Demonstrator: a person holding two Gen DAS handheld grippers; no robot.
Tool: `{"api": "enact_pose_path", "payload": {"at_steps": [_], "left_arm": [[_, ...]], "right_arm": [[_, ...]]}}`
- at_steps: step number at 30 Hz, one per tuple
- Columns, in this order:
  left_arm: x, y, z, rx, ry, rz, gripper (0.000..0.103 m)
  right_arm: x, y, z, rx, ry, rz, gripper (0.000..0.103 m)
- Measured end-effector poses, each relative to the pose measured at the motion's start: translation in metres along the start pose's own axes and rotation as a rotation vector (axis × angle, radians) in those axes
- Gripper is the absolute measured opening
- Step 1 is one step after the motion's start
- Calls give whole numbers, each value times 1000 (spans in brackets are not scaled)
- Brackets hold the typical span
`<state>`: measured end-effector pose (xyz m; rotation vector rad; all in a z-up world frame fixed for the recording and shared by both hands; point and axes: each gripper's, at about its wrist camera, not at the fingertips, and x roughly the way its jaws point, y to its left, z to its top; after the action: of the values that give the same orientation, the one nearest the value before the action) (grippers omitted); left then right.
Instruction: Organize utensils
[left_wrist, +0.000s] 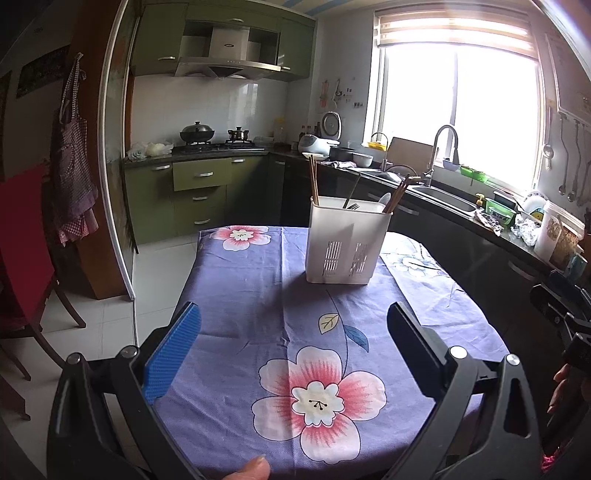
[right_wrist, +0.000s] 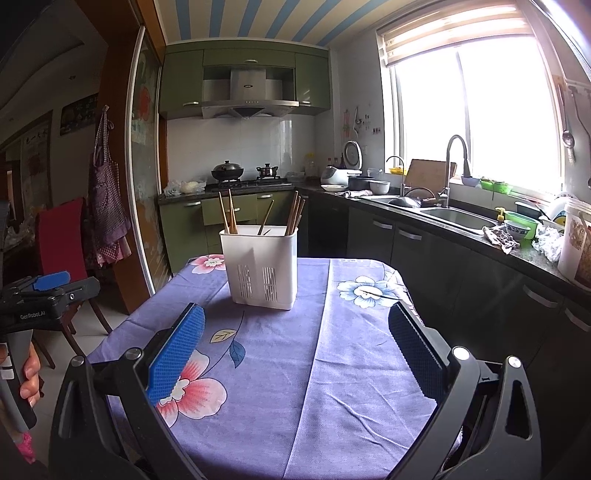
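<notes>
A white slotted utensil holder (left_wrist: 345, 243) (right_wrist: 261, 266) stands upright near the far end of a table draped in a purple floral cloth (left_wrist: 258, 295) (right_wrist: 332, 350). Brown chopsticks (left_wrist: 314, 177) (right_wrist: 227, 212) lean in its left and right compartments, and a fork and a white spoon (left_wrist: 384, 199) poke out of it. My left gripper (left_wrist: 293, 332) is open over the near cloth, holding nothing. My right gripper (right_wrist: 295, 332) is open too, short of the holder. In the right wrist view the left gripper (right_wrist: 48, 288) shows at the left edge, held by a hand (right_wrist: 31, 373).
A dark counter with a steel sink (right_wrist: 454, 216) and faucet runs along the right, crowded with bowls and jars (left_wrist: 554, 236). A red-backed chair (right_wrist: 61, 236) stands left of the table. Stove with pots (left_wrist: 197, 134) at the back. A fingertip (left_wrist: 255, 469) shows at the bottom.
</notes>
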<state>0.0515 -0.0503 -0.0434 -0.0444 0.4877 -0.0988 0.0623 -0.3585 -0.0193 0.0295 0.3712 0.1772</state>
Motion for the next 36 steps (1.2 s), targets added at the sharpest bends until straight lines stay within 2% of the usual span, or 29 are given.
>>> {"api": "enact_pose_path", "payload": {"at_steps": [36], "left_arm": [[-3, 0, -2, -6, 11, -5, 96]], "right_arm": [[3, 9, -1, 5, 9, 10, 98]]}}
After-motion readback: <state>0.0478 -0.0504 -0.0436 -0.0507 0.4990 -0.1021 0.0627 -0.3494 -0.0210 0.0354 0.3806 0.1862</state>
